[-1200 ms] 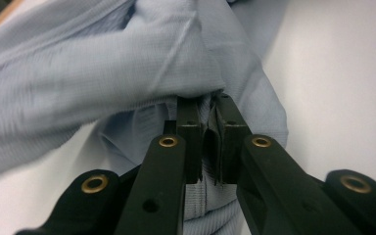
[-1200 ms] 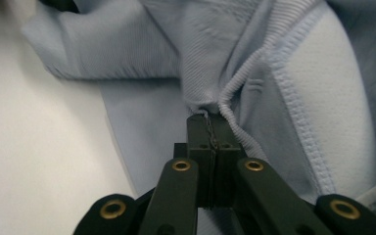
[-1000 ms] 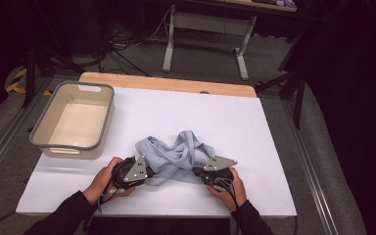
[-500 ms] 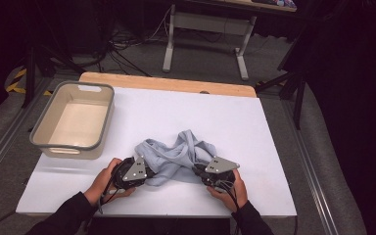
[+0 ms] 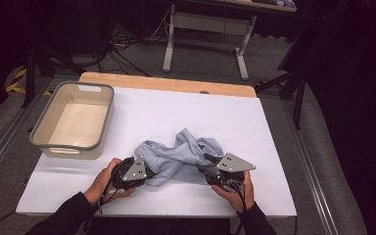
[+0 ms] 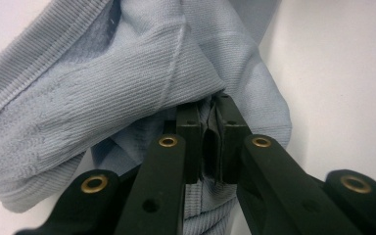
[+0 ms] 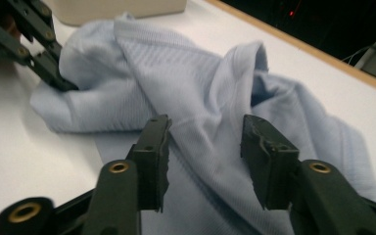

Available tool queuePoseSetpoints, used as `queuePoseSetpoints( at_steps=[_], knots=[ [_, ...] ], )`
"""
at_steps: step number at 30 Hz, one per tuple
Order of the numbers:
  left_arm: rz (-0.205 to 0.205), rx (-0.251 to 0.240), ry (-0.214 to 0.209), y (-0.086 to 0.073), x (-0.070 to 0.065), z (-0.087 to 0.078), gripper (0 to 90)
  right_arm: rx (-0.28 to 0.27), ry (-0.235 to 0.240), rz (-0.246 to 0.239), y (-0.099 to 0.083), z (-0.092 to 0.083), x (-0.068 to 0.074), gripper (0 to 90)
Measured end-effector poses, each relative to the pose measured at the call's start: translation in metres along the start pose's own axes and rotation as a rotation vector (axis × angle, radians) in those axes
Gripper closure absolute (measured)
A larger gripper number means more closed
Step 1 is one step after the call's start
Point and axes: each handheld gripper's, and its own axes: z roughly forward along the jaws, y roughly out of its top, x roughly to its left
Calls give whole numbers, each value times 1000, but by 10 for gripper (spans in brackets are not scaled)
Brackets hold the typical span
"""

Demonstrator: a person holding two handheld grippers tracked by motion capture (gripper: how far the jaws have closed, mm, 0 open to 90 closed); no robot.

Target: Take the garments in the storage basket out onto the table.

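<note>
Pinching blue cloth (image 6: 127, 83), left gripper (image 6: 210, 142) clamped

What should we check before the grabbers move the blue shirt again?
1. Left gripper clamped on the light blue garment: ok.
2. Right gripper has let go, jaws just opened, pads off the fabric: ok.
3. Garment all on the white table, nothing over the edge: ok.
4. Garment flat: not ok, it is bunched and twisted.
5. Beige bin well apart from the garment: ok.
6. Which part of the garment is pinched: cannot tell.
</note>
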Motion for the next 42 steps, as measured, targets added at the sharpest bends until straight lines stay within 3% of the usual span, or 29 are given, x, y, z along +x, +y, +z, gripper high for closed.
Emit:
queuePoseSetpoints(
  at_steps=[9, 12, 14, 17, 19, 21, 26, 30, 32, 35, 36, 37, 38, 41, 42],
  knots=[
    [1, -5, 1, 0, -1, 0, 839, -66, -34, 27, 30, -9, -8, 501],
    [0, -7, 2, 0, -1, 0, 839, -61, -32, 41, 44, -4, -15, 505],
    [2, -3, 6, 0, -1, 0, 839, -49, -60, 41, 53, 4, -21, 540],
    [2, -10, 6, 0, -1, 0, 839, 23, -78, 29, 62, 23, -26, 533],
    [1, -12, 6, 0, -1, -1, 838, 73, -58, 62, 66, 36, -30, 503],
    [1, -14, 7, 0, -1, -1, 838, 120, -70, 58, 69, 47, -32, 491],
    [-5, -13, 13, -1, -2, -2, 837, 228, -40, 76, 70, 70, -36, 482],
    [0, -20, 20, 0, -1, -3, 837, 254, -25, 105, 66, 77, -42, 490],
    [-5, -25, 19, -1, 0, -5, 837, 270, 2, 130, 64, 80, -45, 517],
    [-23, -37, 19, -3, 2, -7, 830, 280, 46, 137, 63, 81, -44, 683],
    [-45, -48, 16, -4, 3, -9, 823, 277, 61, 131, 63, 80, -43, 762],
    [-45, -48, 16, -4, 3, -9, 820, 277, 61, 131, 63, 80, -43, 762],
    [-88, -77, -3, -6, 6, -12, 813, 274, 73, 110, 63, 78, -40, 830],
    [-145, -104, -8, -9, 10, -16, 775, 254, 68, 96, 62, 72, -35, 862],
    [-145, -104, -8, -9, 10, -16, 758, 238, 69, 104, 60, 69, -34, 865]
  ],
)
